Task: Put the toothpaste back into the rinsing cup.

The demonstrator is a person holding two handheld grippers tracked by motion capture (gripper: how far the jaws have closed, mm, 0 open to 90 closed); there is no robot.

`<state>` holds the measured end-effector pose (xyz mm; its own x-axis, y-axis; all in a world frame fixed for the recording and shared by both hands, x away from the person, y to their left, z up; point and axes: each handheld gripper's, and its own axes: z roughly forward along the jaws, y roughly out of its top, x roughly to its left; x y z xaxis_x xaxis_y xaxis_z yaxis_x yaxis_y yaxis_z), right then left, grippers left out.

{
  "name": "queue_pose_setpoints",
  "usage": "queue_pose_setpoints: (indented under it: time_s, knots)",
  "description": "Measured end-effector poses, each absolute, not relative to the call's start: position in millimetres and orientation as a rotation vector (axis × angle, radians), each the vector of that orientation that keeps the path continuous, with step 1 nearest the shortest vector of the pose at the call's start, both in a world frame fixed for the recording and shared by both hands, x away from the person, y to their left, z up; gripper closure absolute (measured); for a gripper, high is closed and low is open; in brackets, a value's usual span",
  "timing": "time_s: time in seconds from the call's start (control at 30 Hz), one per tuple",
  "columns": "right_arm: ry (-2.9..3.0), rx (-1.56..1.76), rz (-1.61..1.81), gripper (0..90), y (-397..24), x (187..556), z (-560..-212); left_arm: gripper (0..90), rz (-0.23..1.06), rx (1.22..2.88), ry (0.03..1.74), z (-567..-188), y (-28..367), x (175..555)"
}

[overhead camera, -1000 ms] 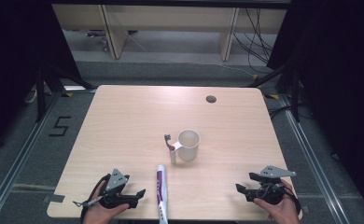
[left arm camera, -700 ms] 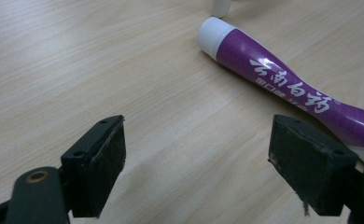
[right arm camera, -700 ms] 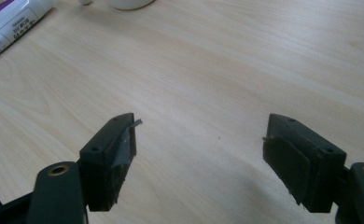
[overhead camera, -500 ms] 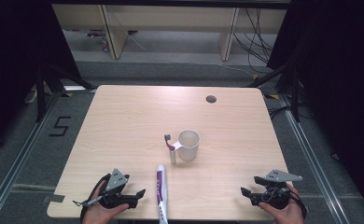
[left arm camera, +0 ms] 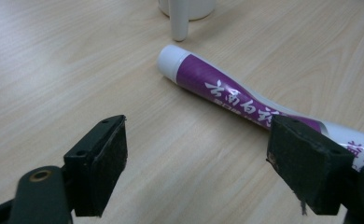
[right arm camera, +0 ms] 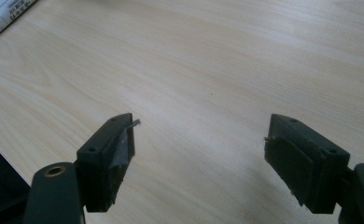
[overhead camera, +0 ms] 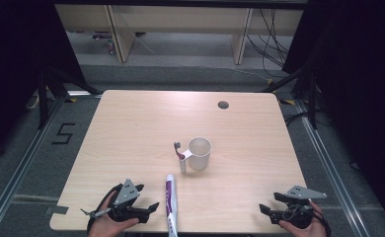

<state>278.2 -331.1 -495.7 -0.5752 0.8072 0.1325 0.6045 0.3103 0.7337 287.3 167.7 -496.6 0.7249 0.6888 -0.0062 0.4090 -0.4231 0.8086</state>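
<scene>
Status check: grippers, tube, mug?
Left gripper open beside toothpaste tube. Right gripper open, holding nothing. Mug upright mid-table, toothbrush against its left side.

Toothpaste, cup, toothbrush sitting on table
Purple-white toothpaste tube lying flat near front edge, cap toward white cup; toothbrush leaning against cup.

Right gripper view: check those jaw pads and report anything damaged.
The pad on one jaw of the right gripper is peeling: its top corner curls away from the jaw. The other pad's edge looks slightly frayed. Jaws stand open over the bare table.
</scene>
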Motion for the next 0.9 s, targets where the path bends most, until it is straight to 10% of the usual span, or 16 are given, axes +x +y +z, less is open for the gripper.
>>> queue_pose_setpoints:
  time_s: [0.17,0.53,0.9]
  knots:
    - [2.314,1.362,1.126,25.2,-329,274,-494,28.4,0.440,2.080,0.764,-490,166,291]
    - [2.317,1.323,1.109,26.0,-331,274,-494,87.2,0.501,2.181,0.515,-484,147,288]
    - [2.327,1.341,1.096,26.4,-327,273,-495,89.9,0.500,2.220,0.430,-480,126,304]
